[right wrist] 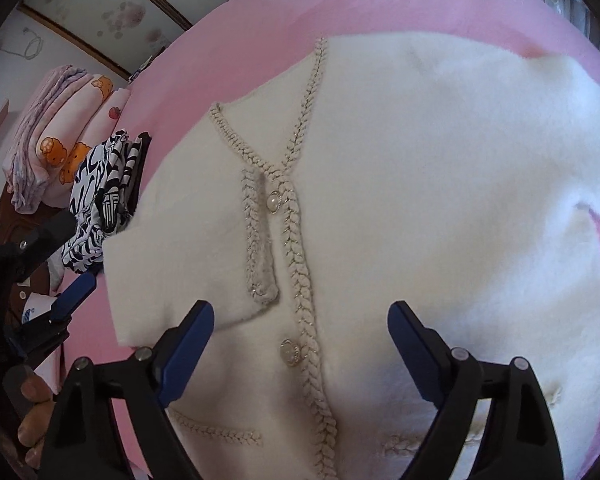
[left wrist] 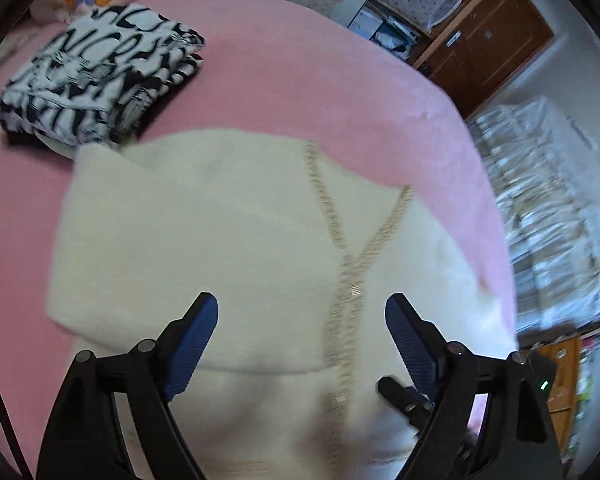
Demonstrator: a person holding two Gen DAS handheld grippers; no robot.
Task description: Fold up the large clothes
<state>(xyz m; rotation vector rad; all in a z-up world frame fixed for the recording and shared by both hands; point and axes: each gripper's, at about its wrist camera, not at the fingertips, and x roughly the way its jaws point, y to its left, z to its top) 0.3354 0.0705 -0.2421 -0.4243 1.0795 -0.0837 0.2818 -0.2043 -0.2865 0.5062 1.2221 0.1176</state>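
White cardigan point(right wrist: 380, 200) lies on the pink bed point(right wrist: 260, 20), front up, braided trim point(right wrist: 300, 272) and pearl buttons point(right wrist: 273, 201) down the middle. One side panel/sleeve point(left wrist: 188, 248) is folded in over the body; left wrist view is motion-blurred, so I can't tell which part exactly. Left gripper point(left wrist: 302, 312) hovers over the cardigan, jaws spread wide, nothing between them. Right gripper point(right wrist: 300, 320) is also above the cardigan near the lower button point(right wrist: 289, 352), jaws spread, holding nothing. Left gripper also shows at the left edge of the right wrist view, with the person's hand point(right wrist: 32, 412) on it. Folded black-and-white printed garment point(left wrist: 100, 76) sits on the bed touching the cardigan's far corner. Pink cartoon-print bedding point(right wrist: 64, 132) is piled beyond it. Wooden cabinet point(left wrist: 488, 48) stands past the bed.
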